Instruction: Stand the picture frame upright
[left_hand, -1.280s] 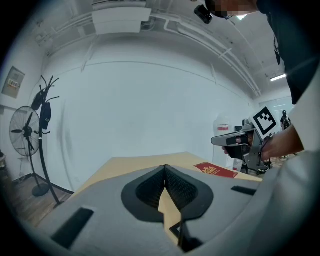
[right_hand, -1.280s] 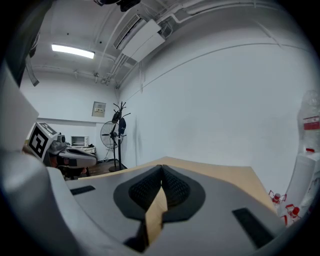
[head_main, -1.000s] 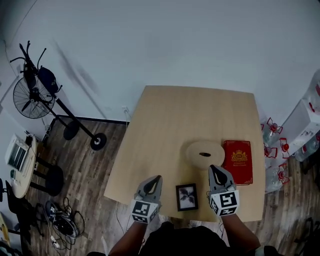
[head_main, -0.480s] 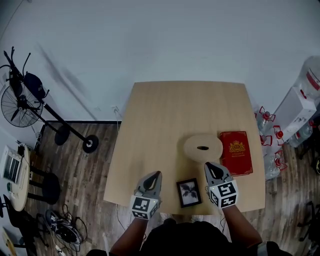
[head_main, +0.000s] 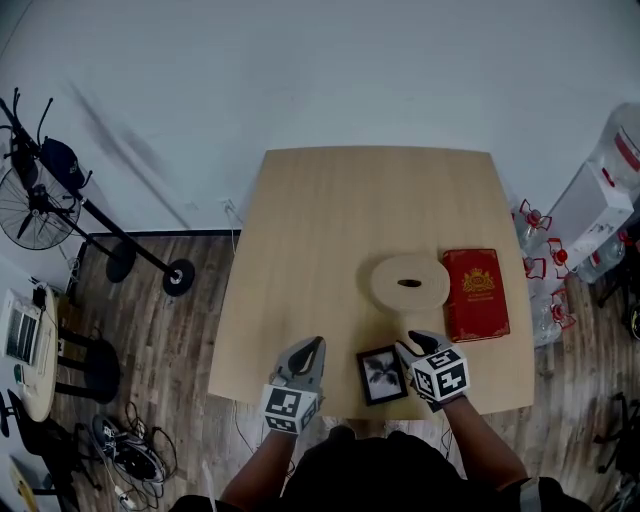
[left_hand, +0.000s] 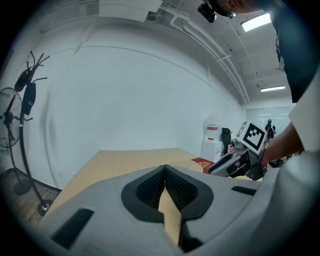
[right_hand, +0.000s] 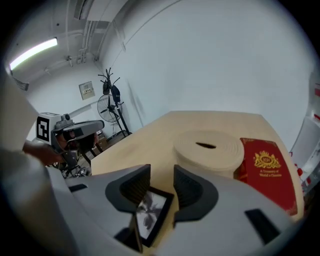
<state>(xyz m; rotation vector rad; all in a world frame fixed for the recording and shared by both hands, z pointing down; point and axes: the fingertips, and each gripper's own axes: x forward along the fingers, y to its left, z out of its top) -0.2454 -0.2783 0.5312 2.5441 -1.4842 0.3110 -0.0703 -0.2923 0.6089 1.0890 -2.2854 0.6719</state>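
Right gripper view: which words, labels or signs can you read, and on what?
Nothing can be read for certain.
Red book: gold crest with two lines of gold print below, too small to read.
Wall plate: too blurred to read.
Marker cube: black-and-white square pattern, no words.

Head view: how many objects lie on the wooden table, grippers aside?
3. The picture frame lies flat at the front; the round beige roll is behind it; the red book lies right of the roll. None seems hidden.
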